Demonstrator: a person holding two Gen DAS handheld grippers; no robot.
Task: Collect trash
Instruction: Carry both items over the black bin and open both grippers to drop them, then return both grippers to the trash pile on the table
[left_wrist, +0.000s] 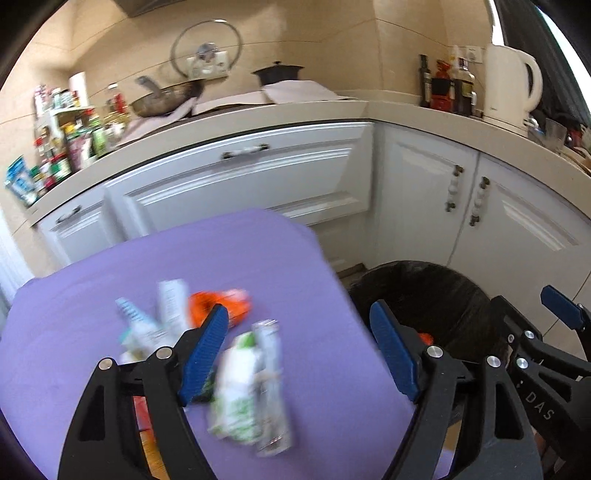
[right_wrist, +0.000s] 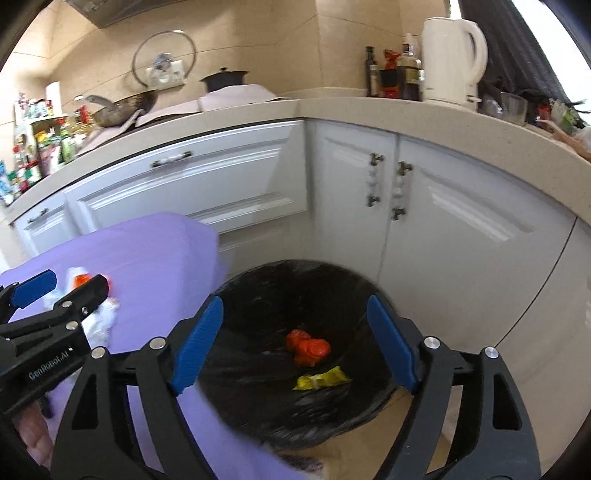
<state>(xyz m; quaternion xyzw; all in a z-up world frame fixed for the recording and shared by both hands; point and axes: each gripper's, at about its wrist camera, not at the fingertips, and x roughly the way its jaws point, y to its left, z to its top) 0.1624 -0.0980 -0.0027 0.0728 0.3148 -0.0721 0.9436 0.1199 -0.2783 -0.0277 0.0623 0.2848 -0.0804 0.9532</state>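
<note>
Several wrappers lie on a purple tablecloth (left_wrist: 258, 258): a green-and-white pouch (left_wrist: 240, 391), a silver wrapper (left_wrist: 271, 380), white packets (left_wrist: 171, 306) and an orange wrapper (left_wrist: 221, 306). My left gripper (left_wrist: 295, 347) is open and empty above them. A bin with a black bag (right_wrist: 295, 288) stands right of the table, also in the left wrist view (left_wrist: 424, 295). My right gripper (right_wrist: 295, 339) is open and empty above the bin. An orange-red wrapper (right_wrist: 308, 347) and a yellow wrapper (right_wrist: 321, 378) lie inside it.
White cabinets (right_wrist: 443, 221) and a curved counter (right_wrist: 369, 107) stand behind the bin. The counter holds a kettle (right_wrist: 450, 55), bottles (right_wrist: 395, 74), a pan (right_wrist: 122, 107) and a pot (right_wrist: 221, 79). Each gripper shows at the edge of the other's view.
</note>
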